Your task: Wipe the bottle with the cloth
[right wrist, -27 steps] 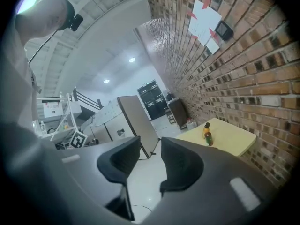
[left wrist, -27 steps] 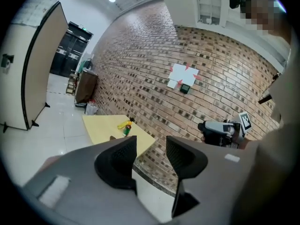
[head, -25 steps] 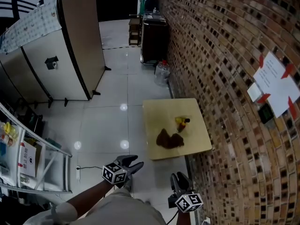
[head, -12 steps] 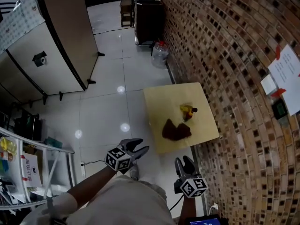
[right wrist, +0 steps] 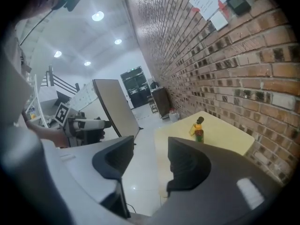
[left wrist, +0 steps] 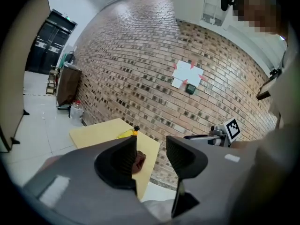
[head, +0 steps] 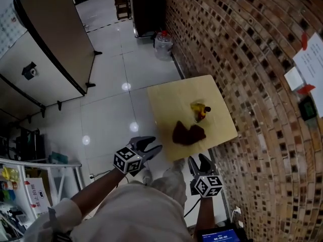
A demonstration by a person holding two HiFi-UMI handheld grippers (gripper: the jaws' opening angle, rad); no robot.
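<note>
My left claw (head: pixel 151 146) released, empty, short of table (head: pixel 166 97) near edge. My right claw (head: pixel 199 160) empty, jaws just been opening. Bottle (head: pixel 200 111) upright on table, right half; brown cloth (head: pixel 187 133) just beside it, nearer me.

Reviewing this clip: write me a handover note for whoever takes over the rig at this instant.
Left claw: open, empty.
Right claw: open, empty, jaws have just been opening.
Both hang in front of the table, touching nothing.
The bottle stands upright on the table; the cloth, brown and crumpled, lies beside it, nearer the person.
Done: nothing. Left: pick up the cloth, steady the bottle, wipe it.
</note>
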